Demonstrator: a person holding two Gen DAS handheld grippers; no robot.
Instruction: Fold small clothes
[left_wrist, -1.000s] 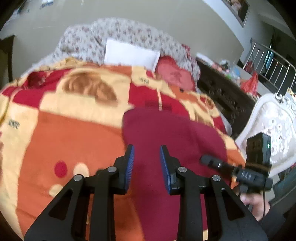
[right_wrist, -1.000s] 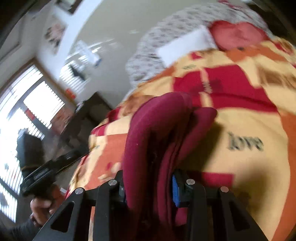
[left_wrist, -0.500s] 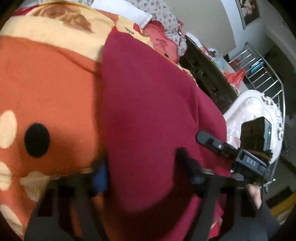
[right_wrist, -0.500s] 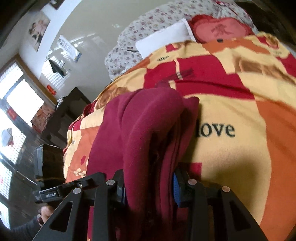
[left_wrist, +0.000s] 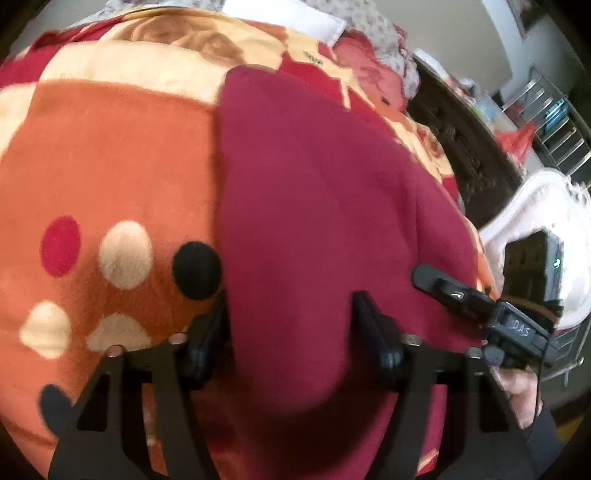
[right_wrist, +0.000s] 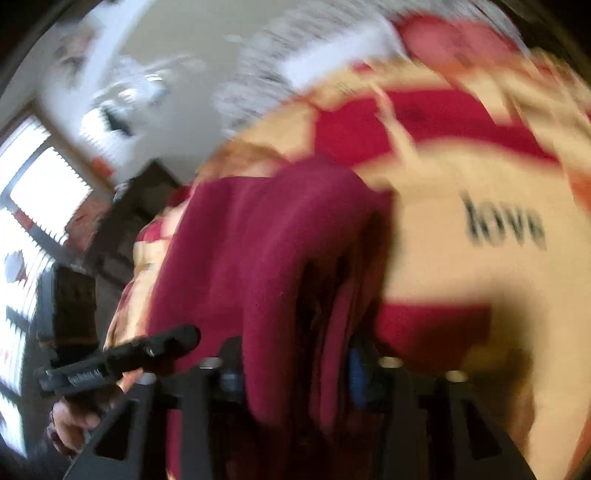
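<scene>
Orange-and-cream blanket (left_wrist: 110, 155) underneath, left gripper (left_wrist: 288, 332) now down around maroon garment (left_wrist: 314, 192), fingers spread astride its near edge, right gripper (right_wrist: 295, 373) still pinching bunched folds, blurred.

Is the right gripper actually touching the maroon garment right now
Touching. The right wrist view shows the maroon garment bunched between the fingers of the right gripper, its folds pressed against both pads with no gap on either side.

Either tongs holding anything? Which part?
Right tongs clamp bunched folds of the maroon garment. Left tongs straddle its near edge; closure unclear.
</scene>
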